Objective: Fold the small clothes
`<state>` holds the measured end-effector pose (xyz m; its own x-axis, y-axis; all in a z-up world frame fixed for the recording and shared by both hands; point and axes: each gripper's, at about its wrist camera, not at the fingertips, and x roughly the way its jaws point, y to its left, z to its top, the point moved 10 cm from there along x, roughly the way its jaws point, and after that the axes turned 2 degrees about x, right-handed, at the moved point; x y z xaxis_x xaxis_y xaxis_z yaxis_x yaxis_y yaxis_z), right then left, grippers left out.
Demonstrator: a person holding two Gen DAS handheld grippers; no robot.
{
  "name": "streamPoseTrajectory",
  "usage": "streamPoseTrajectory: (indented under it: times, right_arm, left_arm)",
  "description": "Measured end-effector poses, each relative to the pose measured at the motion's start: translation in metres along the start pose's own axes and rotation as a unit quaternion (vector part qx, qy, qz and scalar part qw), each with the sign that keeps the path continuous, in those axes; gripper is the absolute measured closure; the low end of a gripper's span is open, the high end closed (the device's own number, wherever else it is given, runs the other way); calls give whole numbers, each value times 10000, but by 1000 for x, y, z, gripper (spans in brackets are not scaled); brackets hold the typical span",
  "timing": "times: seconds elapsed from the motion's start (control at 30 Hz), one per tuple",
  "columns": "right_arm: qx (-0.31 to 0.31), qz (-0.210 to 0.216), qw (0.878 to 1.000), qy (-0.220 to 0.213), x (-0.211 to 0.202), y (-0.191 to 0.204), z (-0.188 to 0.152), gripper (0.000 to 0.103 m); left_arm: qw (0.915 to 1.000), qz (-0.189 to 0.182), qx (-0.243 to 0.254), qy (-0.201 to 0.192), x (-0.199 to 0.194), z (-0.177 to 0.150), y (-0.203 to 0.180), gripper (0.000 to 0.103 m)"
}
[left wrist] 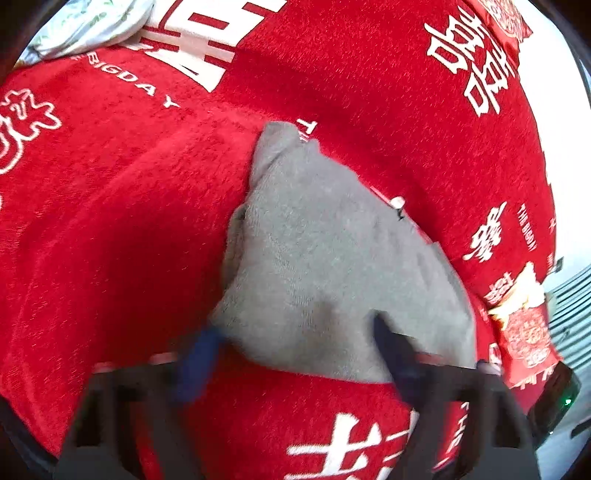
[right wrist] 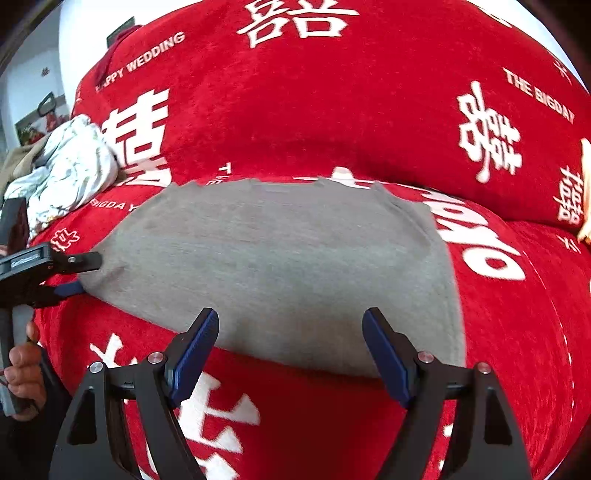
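A small grey garment [left wrist: 317, 251] [right wrist: 277, 266] lies spread flat on a red sofa cover. In the left wrist view my left gripper [left wrist: 295, 325] straddles the garment's near edge, with grey fabric between its fingers and both pads apart from it. From the right wrist view the left gripper [right wrist: 86, 273] sits at the garment's left corner, one finger above the fabric and one below. My right gripper [right wrist: 290, 314] hangs open over the garment's near edge, with nothing pinched between its blue pads [right wrist: 192, 354].
The red sofa cover [left wrist: 110, 221] [right wrist: 332, 110] carries white characters, and its back cushion rises behind the garment. A white floral bundle of cloth [left wrist: 92, 22] [right wrist: 70, 166] lies at the far left. Red packets [left wrist: 528, 332] sit at the sofa's right edge. A hand [right wrist: 26, 369] holds the left gripper's handle.
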<state>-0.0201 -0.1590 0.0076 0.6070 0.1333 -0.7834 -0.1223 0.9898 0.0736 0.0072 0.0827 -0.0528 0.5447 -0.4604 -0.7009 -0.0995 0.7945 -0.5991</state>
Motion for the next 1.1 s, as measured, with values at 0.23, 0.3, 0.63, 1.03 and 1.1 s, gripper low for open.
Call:
streamPoseTrajectory:
  times: [0.23, 0.3, 0.63, 1.03, 1.1]
  right_arm:
    - [-290, 104, 9995, 110, 22, 33, 22, 20]
    - [-392, 155, 9990, 149, 32, 47, 33, 20]
    - [-752, 628, 9929, 668, 112, 139, 121, 20]
    - [-1941, -497, 9615, 1884, 243, 247, 104, 55]
    - [-1938, -590, 9615, 1858, 240, 242, 107, 80]
  left_arm:
    - [9974, -537, -471, 18, 10, 8, 9, 75]
    - [9951, -731, -669, 8, 9, 11, 12, 75]
    - [9963, -646, -520, -215, 5, 9, 14, 81]
    - [9989, -206, 166, -382, -1, 7, 11, 80]
    - [9989, -147, 199, -399, -3, 7, 12, 80]
